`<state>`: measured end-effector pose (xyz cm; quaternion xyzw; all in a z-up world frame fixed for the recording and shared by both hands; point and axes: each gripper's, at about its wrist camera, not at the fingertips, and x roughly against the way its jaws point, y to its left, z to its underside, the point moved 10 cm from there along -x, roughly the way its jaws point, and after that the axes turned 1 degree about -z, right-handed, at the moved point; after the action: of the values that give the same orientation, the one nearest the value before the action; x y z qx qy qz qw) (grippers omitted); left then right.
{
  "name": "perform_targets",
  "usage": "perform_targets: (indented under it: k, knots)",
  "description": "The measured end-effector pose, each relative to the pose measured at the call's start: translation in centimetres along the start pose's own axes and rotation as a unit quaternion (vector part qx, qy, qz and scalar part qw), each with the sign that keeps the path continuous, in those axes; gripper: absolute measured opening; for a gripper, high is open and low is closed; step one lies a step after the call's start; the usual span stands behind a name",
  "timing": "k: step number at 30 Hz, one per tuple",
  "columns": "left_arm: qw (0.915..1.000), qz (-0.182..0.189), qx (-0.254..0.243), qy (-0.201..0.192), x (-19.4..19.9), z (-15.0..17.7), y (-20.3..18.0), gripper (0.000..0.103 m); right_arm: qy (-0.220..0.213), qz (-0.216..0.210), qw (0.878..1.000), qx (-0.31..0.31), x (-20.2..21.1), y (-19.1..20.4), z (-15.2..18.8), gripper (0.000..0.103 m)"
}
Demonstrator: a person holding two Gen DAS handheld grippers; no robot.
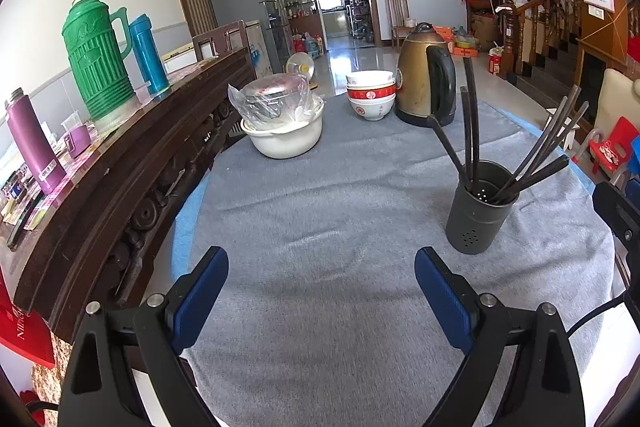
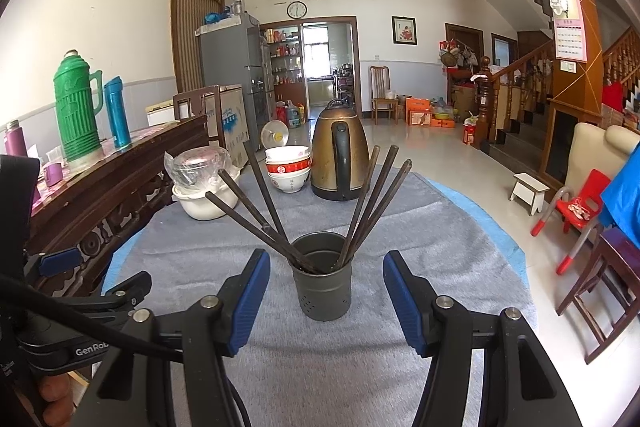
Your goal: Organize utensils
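The right wrist view faces the dark utensil holder (image 2: pixel 322 277) head on: it stands upright on the grey cloth (image 2: pixel 440 251), just beyond the fingertips and roughly centred between them, with dark chopsticks (image 2: pixel 256 205) fanned out to left and right. That view alone shows the ceiling beams and, at its left edge, part of the left gripper with a fingertip of the person's hand (image 2: pixel 54 393) beneath it.

The left wrist view puts the same holder (image 1: pixel 480 211) off to the right of its fingers, well apart from them, and gives a closer look at the long wooden sideboard (image 1: pixel 120 163) with the green thermos (image 1: pixel 98 57).

The right gripper (image 2: pixel 326 301) has its blue pads spread wide, wider than the holder, touching nothing. The left gripper (image 1: pixel 322 291) is likewise spread over bare cloth, holding nothing. The chopsticks number about seven, though where they cross the count is uncertain.
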<state>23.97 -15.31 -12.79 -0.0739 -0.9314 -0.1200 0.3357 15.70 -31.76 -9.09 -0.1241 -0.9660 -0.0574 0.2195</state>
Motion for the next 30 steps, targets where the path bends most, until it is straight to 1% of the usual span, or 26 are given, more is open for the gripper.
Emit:
perform_targets:
  k: [7,13,23,30]
  knots:
    - [1.0000,0.003,0.003,0.002,-0.6,-0.1,0.1,0.094,0.004,0.004,1.000,0.006,-0.8,0.4,-0.1,0.063]
    - [1.0000,0.005,0.004,0.000,-0.4,-0.1,0.2,0.094,0.001,0.007,1.000,0.006,-0.4,0.6,-0.4,0.063]
    - [0.9997,0.009,0.014,-0.016,1.7,-0.1,1.1,0.094,-0.007,0.010,1.000,0.013,1.5,1.3,-0.5,0.063]
    - [0.9993,0.008,0.016,-0.033,3.8,-0.1,1.5,0.094,-0.017,0.006,1.000,0.011,3.6,1.7,-0.7,0.063]
